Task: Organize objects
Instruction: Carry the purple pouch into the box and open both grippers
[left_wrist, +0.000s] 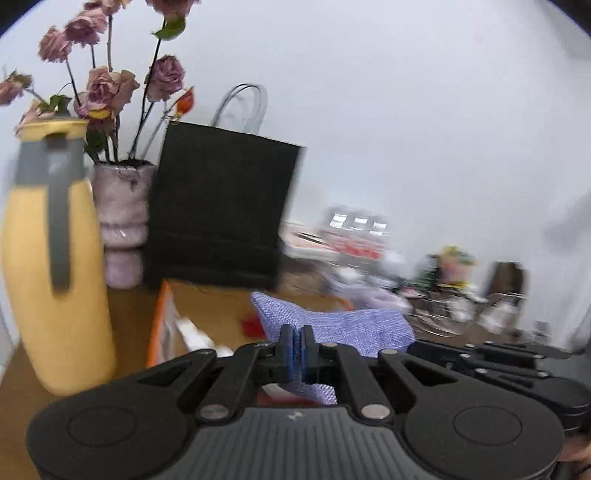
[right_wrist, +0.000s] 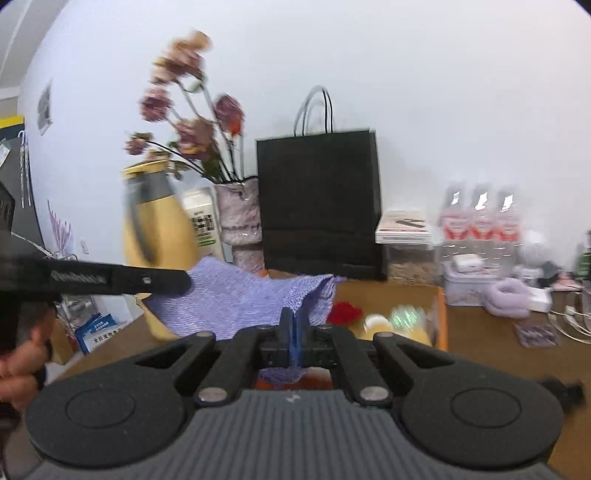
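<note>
Nearest, the left gripper (left_wrist: 296, 345) and the right gripper (right_wrist: 294, 330) each pinch an edge of the purple woven cloth (right_wrist: 236, 295), jaws closed tight on it, so it hangs stretched between them above the open cardboard box (right_wrist: 439, 314). Inside the box lie a red item (right_wrist: 344, 313) and blurred pieces, perhaps tape rolls. Behind stand a yellow jug (left_wrist: 55, 266), a vase of dried roses (left_wrist: 122, 221) and a black paper bag (right_wrist: 319, 199). The cloth looks lifted but not yet folded or stowed, and the desk clutter at the right remains unsorted.
</note>
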